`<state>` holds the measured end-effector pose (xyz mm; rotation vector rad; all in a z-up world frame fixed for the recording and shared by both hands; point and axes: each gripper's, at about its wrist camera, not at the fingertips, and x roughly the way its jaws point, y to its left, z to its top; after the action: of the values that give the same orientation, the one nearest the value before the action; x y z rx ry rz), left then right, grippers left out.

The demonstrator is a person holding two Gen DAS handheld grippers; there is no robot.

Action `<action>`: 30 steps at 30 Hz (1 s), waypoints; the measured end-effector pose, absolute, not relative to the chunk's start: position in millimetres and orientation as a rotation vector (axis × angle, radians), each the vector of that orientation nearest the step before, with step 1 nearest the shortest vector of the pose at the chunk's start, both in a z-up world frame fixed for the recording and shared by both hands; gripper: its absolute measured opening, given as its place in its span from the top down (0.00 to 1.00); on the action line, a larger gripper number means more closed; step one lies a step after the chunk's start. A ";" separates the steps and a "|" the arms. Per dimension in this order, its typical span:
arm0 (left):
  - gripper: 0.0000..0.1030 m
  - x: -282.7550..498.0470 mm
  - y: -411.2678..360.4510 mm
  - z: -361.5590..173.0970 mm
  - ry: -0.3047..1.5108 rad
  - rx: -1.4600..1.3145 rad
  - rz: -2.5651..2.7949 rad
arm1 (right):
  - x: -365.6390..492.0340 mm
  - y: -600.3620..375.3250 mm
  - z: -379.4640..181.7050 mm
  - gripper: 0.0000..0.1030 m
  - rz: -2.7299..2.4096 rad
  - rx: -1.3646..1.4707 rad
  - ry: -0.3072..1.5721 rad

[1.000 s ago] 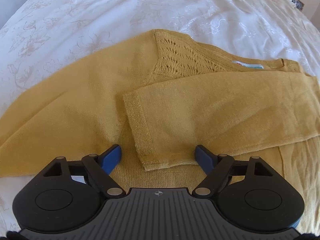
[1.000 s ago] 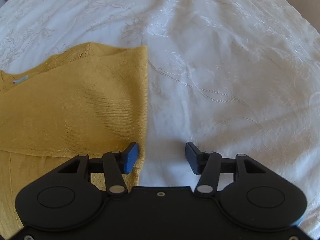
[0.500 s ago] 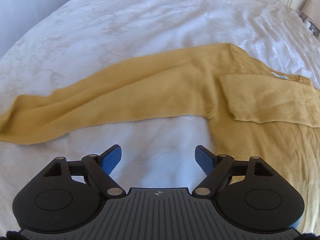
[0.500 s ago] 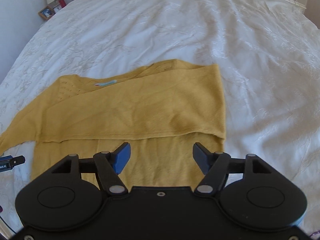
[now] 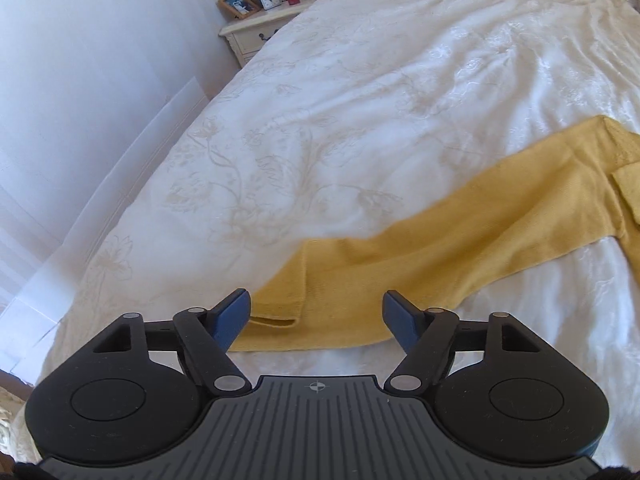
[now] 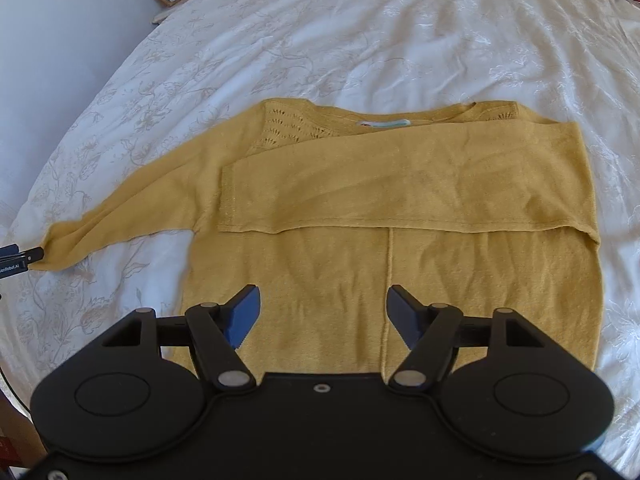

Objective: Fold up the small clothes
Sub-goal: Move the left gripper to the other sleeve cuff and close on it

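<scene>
1. A yellow sweater lies flat on the white bed, its right sleeve folded across the chest.
2. Its left sleeve stretches out to the left.
3. The left gripper hovers at that sleeve's cuff, jaws apart.
4. The right gripper hangs over the sweater's near part, jaws apart and holding nothing.

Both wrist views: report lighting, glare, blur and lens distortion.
Left wrist view: bright daylight, the white bedspread nearly washed out, strong fisheye bending at the edges, dark corners, sweater sleeve slightly soft. Right wrist view: even light, no harsh glare, yellow sweater fairly sharp with the knit pattern readable, bed edge curved by the lens.
</scene>
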<state>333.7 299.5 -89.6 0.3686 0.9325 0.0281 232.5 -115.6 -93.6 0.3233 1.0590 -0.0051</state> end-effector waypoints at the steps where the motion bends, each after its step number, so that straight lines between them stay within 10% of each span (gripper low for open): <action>1: 0.32 334.6 301.5 -91.9 0.934 0.383 0.037 | 233.2 -110.6 -93.1 0.29 0.000 0.321 1.063; 25: 0.38 379.2 367.6 -129.6 1.050 0.220 0.102 | 232.7 -83.4 -94.2 0.28 -0.020 0.318 1.113; 28: 0.56 383.8 372.3 -129.5 1.055 0.159 0.067 | 231.5 -83.4 -96.7 0.28 -0.028 0.325 1.122; 30: 0.89 385.8 374.4 -128.7 1.062 0.105 0.028 | 230.6 -84.0 -98.7 0.28 -0.037 0.335 1.128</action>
<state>385.8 374.4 -128.7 0.1049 1.0617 0.0283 230.6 -84.0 -98.7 0.3350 1.1276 -0.0369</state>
